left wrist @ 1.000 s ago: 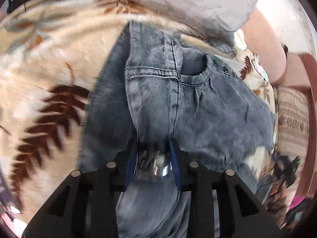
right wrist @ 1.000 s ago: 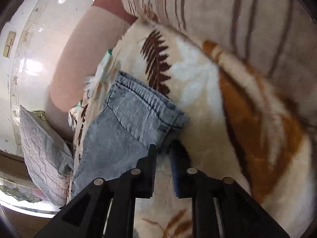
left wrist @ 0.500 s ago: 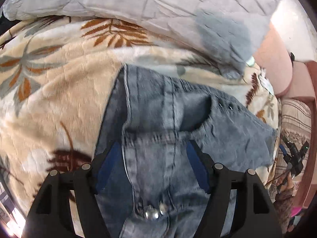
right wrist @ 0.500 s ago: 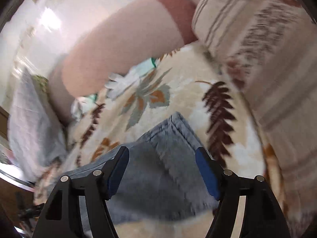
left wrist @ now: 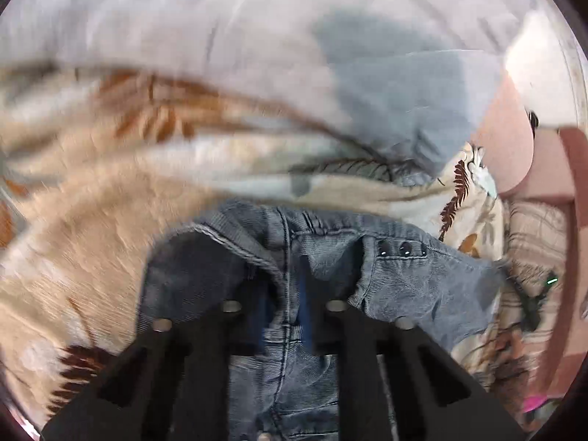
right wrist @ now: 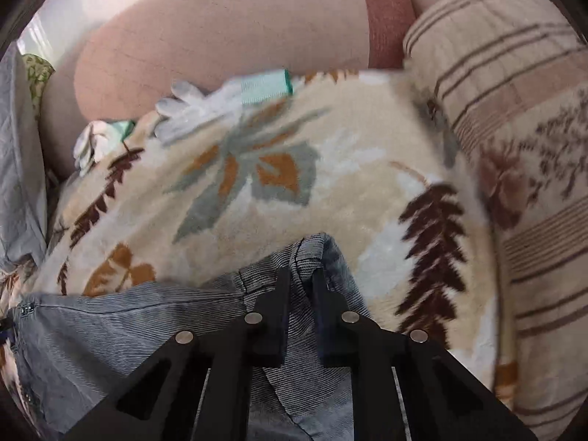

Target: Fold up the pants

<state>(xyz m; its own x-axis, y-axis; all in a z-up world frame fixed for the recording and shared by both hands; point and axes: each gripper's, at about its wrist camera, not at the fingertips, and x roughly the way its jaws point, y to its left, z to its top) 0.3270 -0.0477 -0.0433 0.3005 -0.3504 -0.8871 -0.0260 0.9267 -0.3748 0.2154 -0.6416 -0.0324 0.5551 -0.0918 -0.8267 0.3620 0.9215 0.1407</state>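
Note:
Grey-blue denim pants [left wrist: 411, 279] lie on a leaf-patterned fleece blanket [left wrist: 92, 213]. In the left wrist view my left gripper [left wrist: 284, 294] is shut on the pants' waistband near the fly seam, with the pocket rivets just to its right. In the right wrist view my right gripper [right wrist: 299, 290] is shut on the pants [right wrist: 121, 327] at a corner fold of the waistband, and the rest of the denim spreads to the lower left.
A grey quilted pillow [left wrist: 294, 36] lies beyond the pants. A pink bolster [right wrist: 220, 36] and a striped cushion [right wrist: 514, 117] border the blanket [right wrist: 330, 169]. White gloves [right wrist: 191, 106] and a green comb [right wrist: 264, 84] lie by the bolster.
Both grippers were open half a second ago and have now closed on the waistband. Both have moved in over the denim edge.

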